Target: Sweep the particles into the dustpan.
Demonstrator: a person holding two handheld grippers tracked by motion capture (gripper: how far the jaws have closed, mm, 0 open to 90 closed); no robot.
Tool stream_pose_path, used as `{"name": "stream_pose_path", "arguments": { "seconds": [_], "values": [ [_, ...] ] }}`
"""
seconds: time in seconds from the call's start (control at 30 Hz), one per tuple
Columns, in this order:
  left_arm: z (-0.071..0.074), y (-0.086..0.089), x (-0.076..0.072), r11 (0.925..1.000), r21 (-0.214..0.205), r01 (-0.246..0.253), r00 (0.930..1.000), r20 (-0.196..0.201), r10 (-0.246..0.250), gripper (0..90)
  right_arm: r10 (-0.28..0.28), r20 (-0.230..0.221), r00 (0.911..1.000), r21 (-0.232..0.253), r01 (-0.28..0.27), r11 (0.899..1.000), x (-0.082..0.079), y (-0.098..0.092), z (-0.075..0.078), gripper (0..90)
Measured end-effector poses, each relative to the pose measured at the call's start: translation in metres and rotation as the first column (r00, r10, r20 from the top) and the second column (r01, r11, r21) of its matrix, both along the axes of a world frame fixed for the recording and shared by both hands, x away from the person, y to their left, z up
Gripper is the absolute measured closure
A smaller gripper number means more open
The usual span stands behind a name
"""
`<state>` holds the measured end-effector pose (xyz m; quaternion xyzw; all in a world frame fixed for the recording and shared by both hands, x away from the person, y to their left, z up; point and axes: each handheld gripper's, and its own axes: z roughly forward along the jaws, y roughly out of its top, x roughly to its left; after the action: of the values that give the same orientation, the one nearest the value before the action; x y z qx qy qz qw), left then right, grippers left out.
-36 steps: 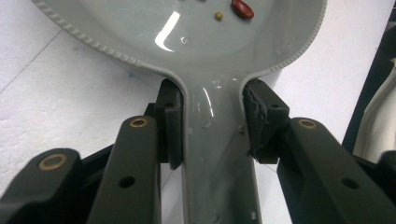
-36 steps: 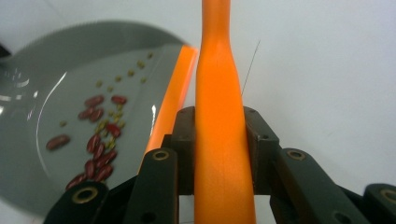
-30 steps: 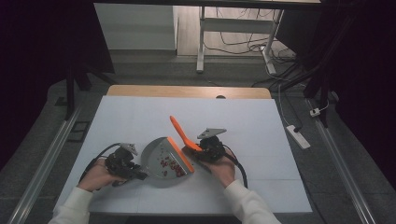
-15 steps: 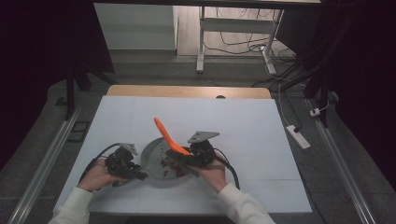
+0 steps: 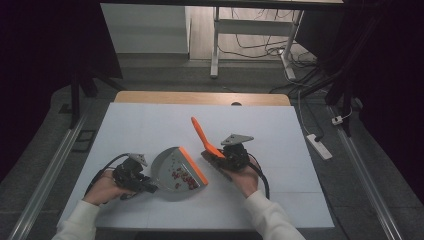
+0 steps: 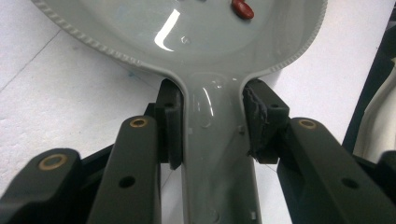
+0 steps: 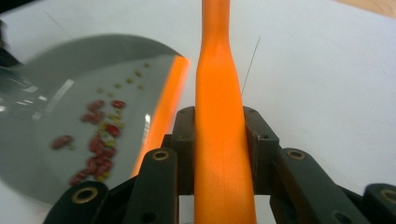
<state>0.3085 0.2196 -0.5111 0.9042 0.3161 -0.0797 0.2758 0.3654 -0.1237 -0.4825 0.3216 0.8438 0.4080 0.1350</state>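
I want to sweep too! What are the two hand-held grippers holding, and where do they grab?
The left hand-held gripper clamps the grey dustpan by its handle neck. The right hand-held gripper clamps the orange brush on its handle.

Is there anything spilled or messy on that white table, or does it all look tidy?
Nothing stands out. The small red and yellowish bits all lie inside the grey plastic dustpan with an orange lip, held by the left gripper. The right gripper holds the orange-handled brush. I see no bits on the white table.
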Motion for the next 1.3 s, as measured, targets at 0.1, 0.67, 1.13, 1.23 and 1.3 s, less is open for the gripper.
{"name": "stream_pose_path", "arguments": {
  "seconds": [0.1, 0.67, 1.13, 1.23, 1.3],
  "values": [
    [0.0, 0.0, 0.0, 1.0, 0.0, 0.002, 1.0, 0.001, -0.002, 61.3, -0.012, 0.019, 0.9997, -0.047, 0.013, 0.999, 0.003, 0.002, -0.007, 70.0],
    [-0.001, -0.001, 0.0, 1.0, 0.003, 0.0, 1.0, -0.001, 0.0, 61.3, 0.089, 0.017, 0.9959, -0.03, -0.088, 0.996, -0.003, 0.046, -0.014, 70.0],
    [-0.001, 0.0, -0.002, 0.9999, -0.011, -0.006, 0.9999, 0.009, 0.006, 61.4, 0.146, 0.017, 0.9891, 0.041, -0.147, 0.988, -0.011, 0.048, -0.002, 70.1],
    [-0.001, 0.0, -0.003, 0.9999, -0.013, -0.008, 0.9999, 0.011, 0.008, 61.4, 0.129, 0.024, 0.9913, 0.049, -0.13, 0.99, -0.008, 0.042, 0.001, 70.1],
    [-0.001, 0.0, -0.003, 0.9999, -0.015, -0.008, 0.9999, 0.013, 0.008, 61.3, 0.12, 0.028, 0.9924, 0.051, -0.122, 0.991, -0.007, 0.038, 0.003, 70.1]
  ]
}}
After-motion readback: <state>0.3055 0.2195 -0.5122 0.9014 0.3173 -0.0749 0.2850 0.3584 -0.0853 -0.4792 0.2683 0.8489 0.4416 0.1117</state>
